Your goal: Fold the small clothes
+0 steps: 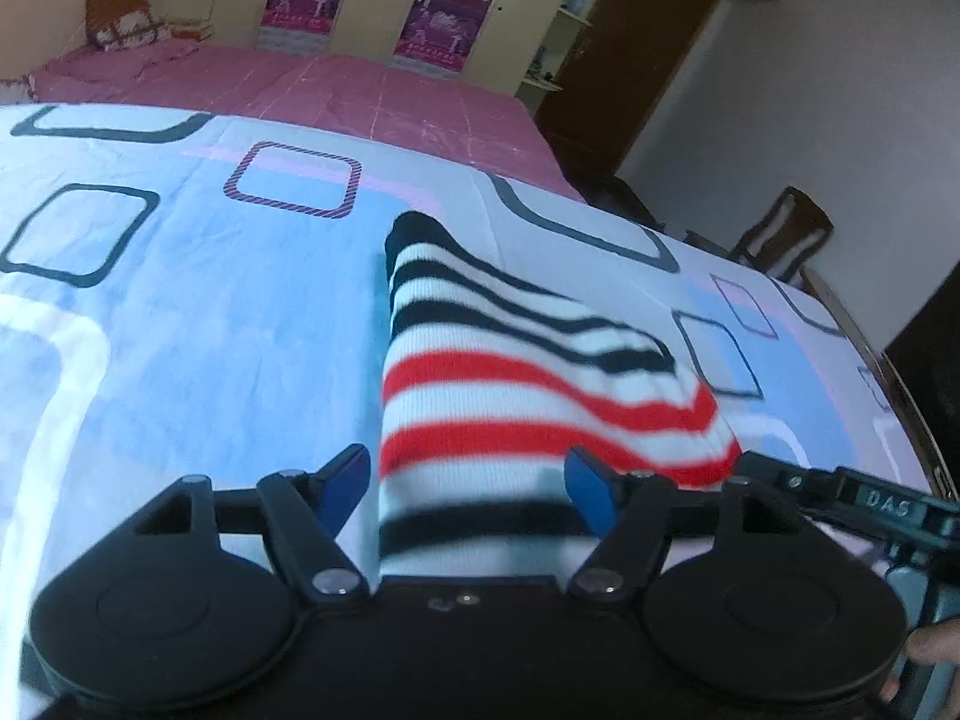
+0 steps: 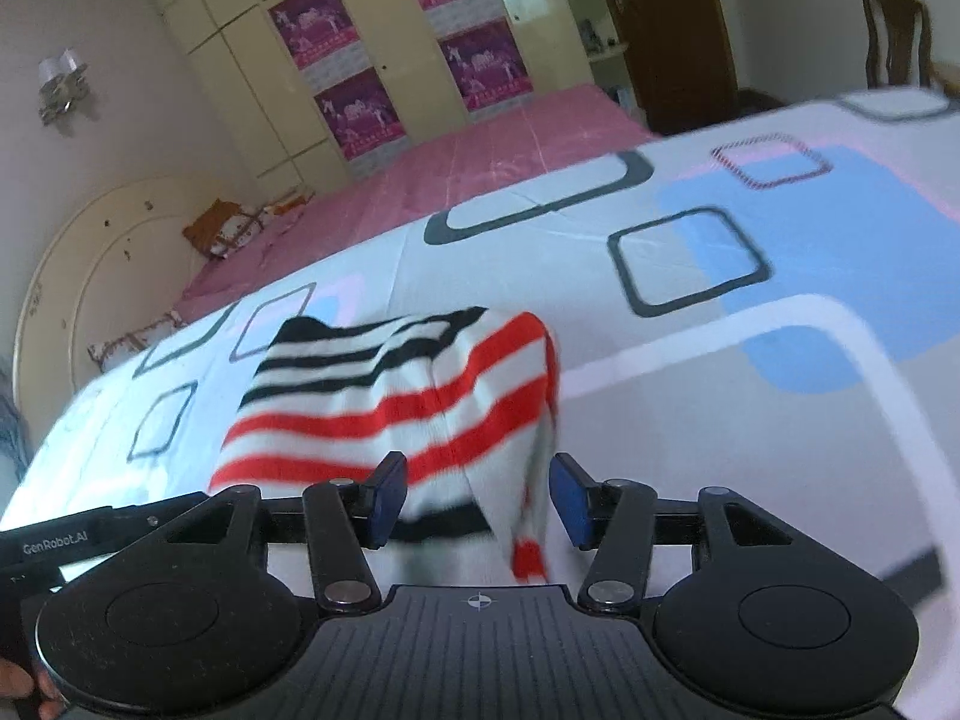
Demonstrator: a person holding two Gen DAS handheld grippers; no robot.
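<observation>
The right gripper holds its blue-padded jaws apart over a knitted garment with red, black and white stripes, lying bunched on a blue, white and grey patterned bedsheet.

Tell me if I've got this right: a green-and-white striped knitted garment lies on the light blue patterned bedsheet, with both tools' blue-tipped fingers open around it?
Not quite. The knitted garment is striped red, black and white, not green; both wrist views show this. The rest holds: it lies on the light blue patterned bedsheet, and the left gripper and right gripper both have their blue-tipped fingers open around it.
</observation>
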